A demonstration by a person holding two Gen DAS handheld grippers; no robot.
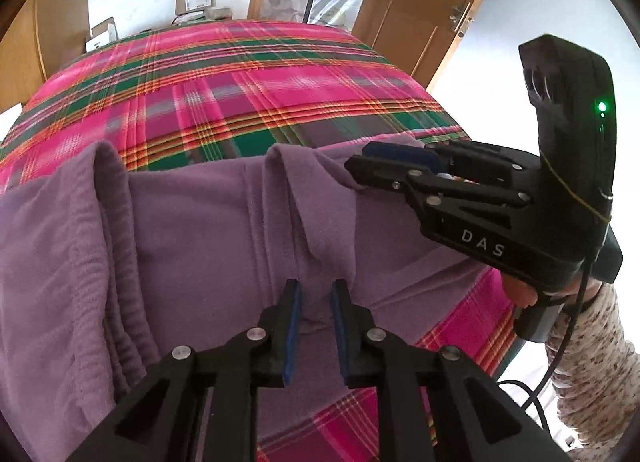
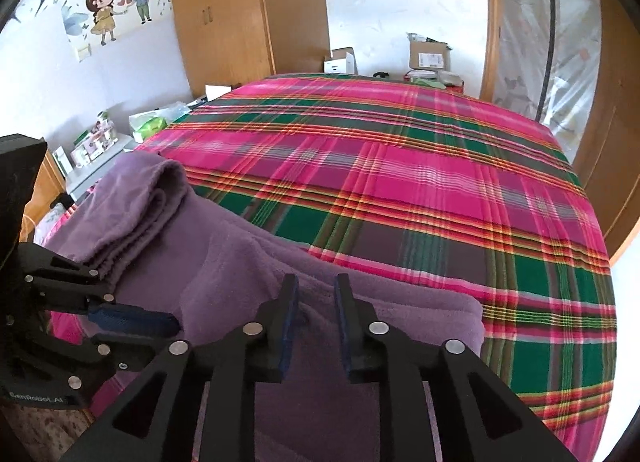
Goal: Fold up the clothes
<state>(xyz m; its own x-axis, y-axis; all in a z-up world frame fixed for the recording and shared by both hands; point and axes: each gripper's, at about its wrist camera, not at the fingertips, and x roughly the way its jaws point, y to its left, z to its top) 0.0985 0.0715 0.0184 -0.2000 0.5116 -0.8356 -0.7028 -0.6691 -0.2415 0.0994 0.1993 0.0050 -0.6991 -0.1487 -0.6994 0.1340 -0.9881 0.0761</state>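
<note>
A purple fleece garment lies partly folded on the pink-and-green plaid bed cover, at the near edge. The left gripper hovers with jaws slightly apart, fleece beyond them toward twelve o'clock. The right gripper likewise stands narrowly parted over the fleece, gripping nothing.

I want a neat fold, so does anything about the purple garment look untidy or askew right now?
Yes. The purple garment is not flat on the plaid bedspread: a raised ridge runs down its middle, and its ribbed edge is bunched in a loose roll at one end.
</note>
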